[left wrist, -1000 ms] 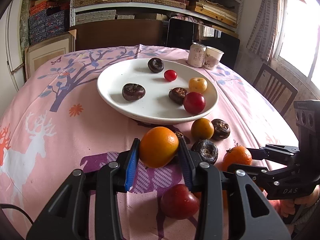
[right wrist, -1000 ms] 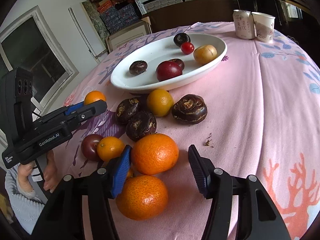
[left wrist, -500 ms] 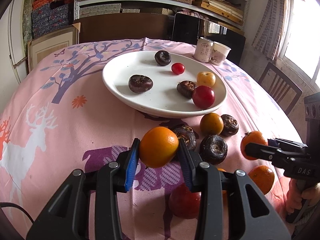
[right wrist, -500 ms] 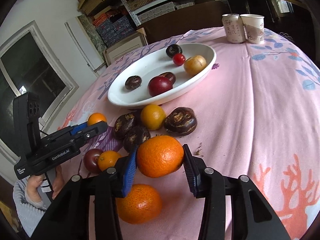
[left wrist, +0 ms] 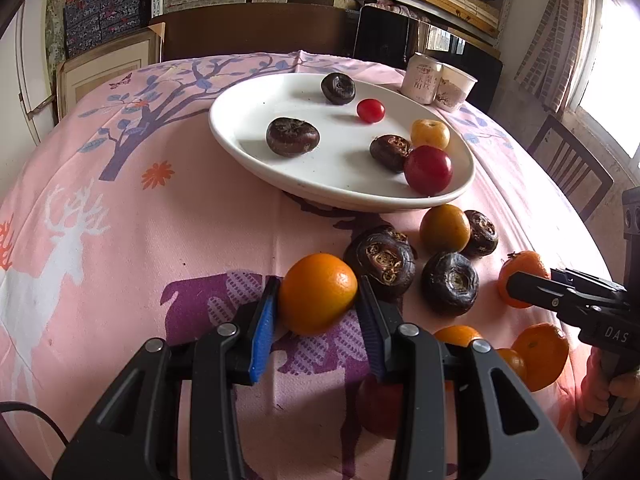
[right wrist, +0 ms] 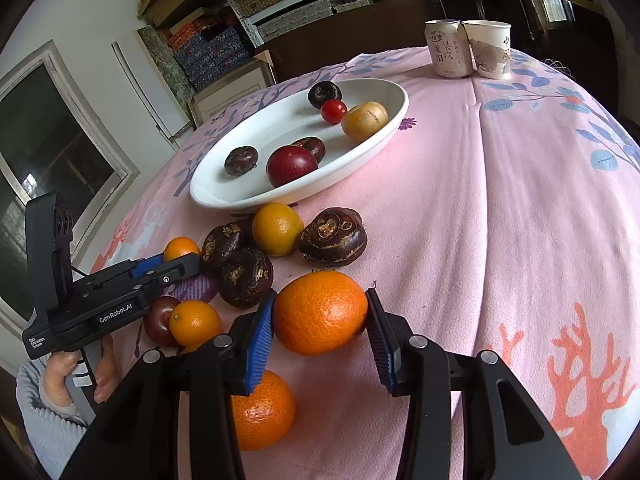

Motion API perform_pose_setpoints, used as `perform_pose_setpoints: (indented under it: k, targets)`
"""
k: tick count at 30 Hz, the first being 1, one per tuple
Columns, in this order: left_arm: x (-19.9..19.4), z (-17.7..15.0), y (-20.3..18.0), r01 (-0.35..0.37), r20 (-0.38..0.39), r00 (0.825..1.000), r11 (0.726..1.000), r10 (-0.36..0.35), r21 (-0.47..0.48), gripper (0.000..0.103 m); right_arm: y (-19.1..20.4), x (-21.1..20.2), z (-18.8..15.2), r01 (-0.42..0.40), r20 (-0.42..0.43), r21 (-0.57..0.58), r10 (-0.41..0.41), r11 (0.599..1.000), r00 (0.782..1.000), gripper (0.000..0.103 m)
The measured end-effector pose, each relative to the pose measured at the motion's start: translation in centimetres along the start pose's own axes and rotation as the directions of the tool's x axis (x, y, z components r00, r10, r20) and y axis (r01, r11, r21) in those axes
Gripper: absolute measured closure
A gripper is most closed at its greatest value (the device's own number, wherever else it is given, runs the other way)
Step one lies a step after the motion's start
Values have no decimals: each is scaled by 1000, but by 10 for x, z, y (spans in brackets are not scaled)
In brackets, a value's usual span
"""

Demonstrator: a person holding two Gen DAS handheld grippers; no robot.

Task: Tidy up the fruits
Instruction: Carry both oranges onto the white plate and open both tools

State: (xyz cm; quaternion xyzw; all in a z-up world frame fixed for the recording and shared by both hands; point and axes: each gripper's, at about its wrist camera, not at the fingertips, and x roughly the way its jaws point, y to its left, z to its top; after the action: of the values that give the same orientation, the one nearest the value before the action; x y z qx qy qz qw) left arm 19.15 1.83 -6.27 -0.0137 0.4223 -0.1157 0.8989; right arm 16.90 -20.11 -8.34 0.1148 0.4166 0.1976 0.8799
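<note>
Oranges [left wrist: 317, 293] clamped in tilted hand-held grippers [right wrist: 320, 322]

My left gripper [left wrist: 316, 300] body hides most of a dark red fruit [left wrist: 378, 408] and part of a small orange [left wrist: 456, 334]. In my right view, a lower orange [right wrist: 262, 412] sits partly behind the finger. Print on the can [right wrist: 448, 49] is unreadable to me.

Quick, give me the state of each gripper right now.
Left gripper: shut on a small orange.
Right gripper: jaws have just been closing, now shut on a larger orange.
</note>
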Motion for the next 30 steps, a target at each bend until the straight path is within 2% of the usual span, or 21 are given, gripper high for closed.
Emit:
perform_pose_setpoints:
  k: [8, 16, 20, 24, 30]
  targets:
    - [-16, 3, -9, -42, 85, 996, 998, 39, 37, 65, 1, -6, 1, -7, 25, -5, 7, 1000, 1000, 58]
    - [-33, 16, -15, -107, 174, 980, 992, 94, 67, 65, 6, -22, 9, -19, 96, -18, 21, 1000, 995, 59]
    - [-38, 42, -17, -127, 206, 973, 988, 107, 87, 65, 11, -35, 40, -50, 126, -9, 50, 999, 991, 59]
    - [-35, 75, -15, -140, 237, 964, 987, 118, 79, 65, 29, -44, 81, -5, 196, -58, 16, 998, 981, 59]
    - [-8, 106, -5, -132, 226, 967, 991, 121, 35, 65, 41, -11, 118, 16, 215, -65, -2, 998, 977, 59]
